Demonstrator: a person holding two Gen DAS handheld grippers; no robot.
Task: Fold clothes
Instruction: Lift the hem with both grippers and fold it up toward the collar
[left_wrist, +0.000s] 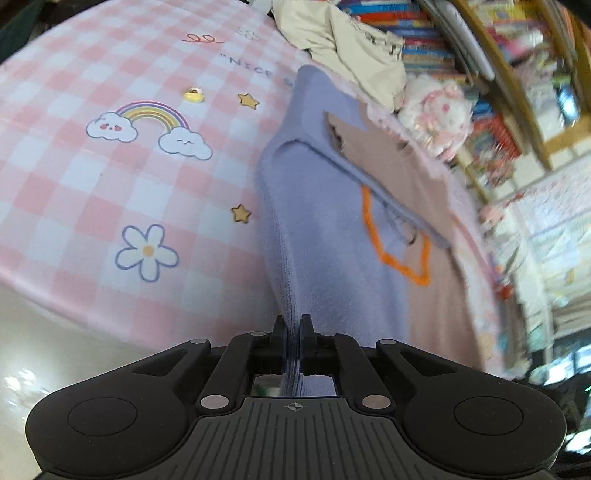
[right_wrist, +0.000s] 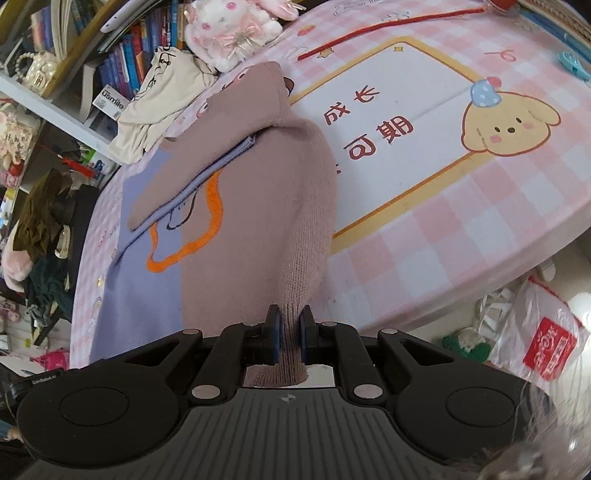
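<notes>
A knit sweater, half lavender (left_wrist: 325, 236) and half dusty pink (right_wrist: 266, 206) with an orange outline on its front, lies on a pink checked table cover (left_wrist: 110, 184). Its sleeves are folded across the body. My left gripper (left_wrist: 293, 328) is shut on the lavender hem corner. My right gripper (right_wrist: 290, 325) is shut on the pink hem corner, with knit fabric bunched between its pads. Both corners are lifted slightly off the table.
A cream garment (left_wrist: 351, 48) lies crumpled at the far edge, next to a white and pink plush toy (left_wrist: 436, 110). Bookshelves (left_wrist: 517, 55) stand behind. The printed table cover (right_wrist: 461, 166) spreads right. A plastic bag (right_wrist: 539, 343) sits on the floor below.
</notes>
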